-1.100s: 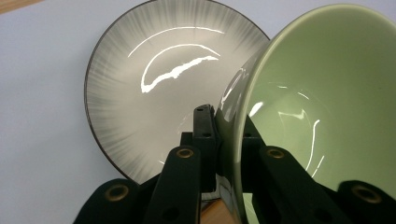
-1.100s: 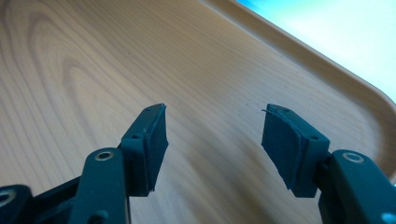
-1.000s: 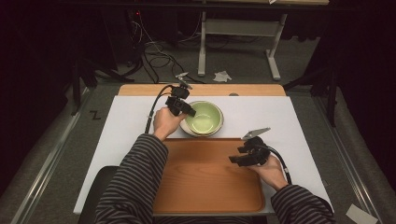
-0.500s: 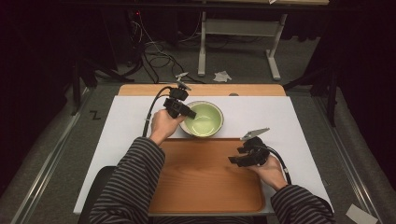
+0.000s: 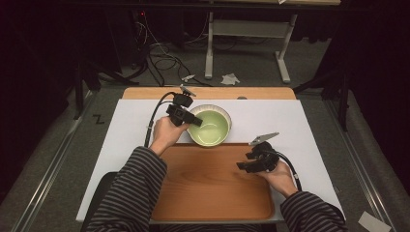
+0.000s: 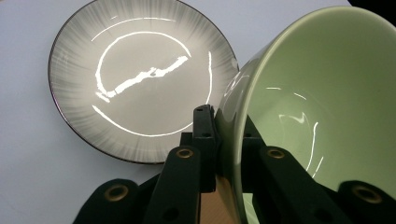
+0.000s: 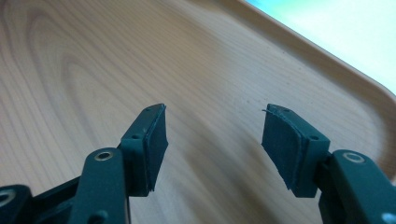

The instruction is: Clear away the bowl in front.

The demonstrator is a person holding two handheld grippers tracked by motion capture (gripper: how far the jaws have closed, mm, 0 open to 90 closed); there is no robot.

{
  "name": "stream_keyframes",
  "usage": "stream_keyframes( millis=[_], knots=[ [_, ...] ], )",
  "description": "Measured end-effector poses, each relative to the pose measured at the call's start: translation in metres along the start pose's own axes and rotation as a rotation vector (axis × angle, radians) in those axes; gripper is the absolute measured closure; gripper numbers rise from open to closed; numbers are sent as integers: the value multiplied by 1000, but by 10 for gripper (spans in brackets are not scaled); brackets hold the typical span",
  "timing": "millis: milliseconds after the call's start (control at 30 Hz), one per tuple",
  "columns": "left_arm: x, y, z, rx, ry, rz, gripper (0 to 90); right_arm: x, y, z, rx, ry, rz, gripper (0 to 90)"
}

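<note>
Left gripper point(image 5: 192, 119) clamped on the near rim of a pale green bowl point(image 6: 322, 107), one jaw inside, one outside, bowl tilted above a grey streaked plate point(image 6: 140, 77) just beyond. Right gripper point(image 7: 214, 140) open and unladen, hovering over the wooden tray point(image 7: 93, 60) below.

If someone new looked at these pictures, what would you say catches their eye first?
Most striking is the glossy pale green ceramic bowl, tilted, its rim pinched by the left gripper just beyond the wooden tray. Under it on the white table lies a grey streaked dark-rimmed plate. The right gripper hangs open over the tray.
</note>
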State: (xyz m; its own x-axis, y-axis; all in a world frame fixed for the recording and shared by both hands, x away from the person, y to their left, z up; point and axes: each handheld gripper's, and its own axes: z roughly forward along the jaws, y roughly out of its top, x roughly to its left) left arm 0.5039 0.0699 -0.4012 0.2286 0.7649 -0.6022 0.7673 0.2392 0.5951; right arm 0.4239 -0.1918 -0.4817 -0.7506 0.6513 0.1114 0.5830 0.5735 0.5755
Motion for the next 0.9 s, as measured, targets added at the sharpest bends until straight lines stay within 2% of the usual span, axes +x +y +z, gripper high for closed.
stream_keyframes(
  millis=[267, 300, 333, 533, 600, 633, 667, 767, 833, 900],
  knots=[
    [-3, -4, -8, 8, -19, 2, 836, 2, 1, -1, 2, 3, 16, 416],
    [-3, -4, -9, 8, -22, 1, 835, 0, 0, 0, -1, 0, -9, 415],
    [-3, -5, -10, 6, -24, -3, 836, 1, 0, 0, -1, -2, 9, 416],
    [-2, -9, -15, 13, -32, -2, 835, 2, 1, 0, -2, -3, -2, 416],
    [-3, -10, -17, 16, -37, 1, 834, 2, 1, 0, -2, 3, 9, 416],
    [-3, -10, -18, 21, -38, 6, 834, 1, 0, 0, -1, -1, -7, 416],
    [-3, -11, -19, 18, -39, 8, 834, 1, 0, 0, 1, -5, 9, 415],
    [-2, -12, -22, 22, -42, 8, 834, 2, 1, 0, -2, -1, 13, 416],
    [-2, -13, -22, 20, -44, 1, 834, 1, 0, 0, 3, -3, -9, 416],
    [-2, -15, -24, 21, -44, -1, 834, 2, 1, 0, -1, -4, -6, 416]
  ],
)
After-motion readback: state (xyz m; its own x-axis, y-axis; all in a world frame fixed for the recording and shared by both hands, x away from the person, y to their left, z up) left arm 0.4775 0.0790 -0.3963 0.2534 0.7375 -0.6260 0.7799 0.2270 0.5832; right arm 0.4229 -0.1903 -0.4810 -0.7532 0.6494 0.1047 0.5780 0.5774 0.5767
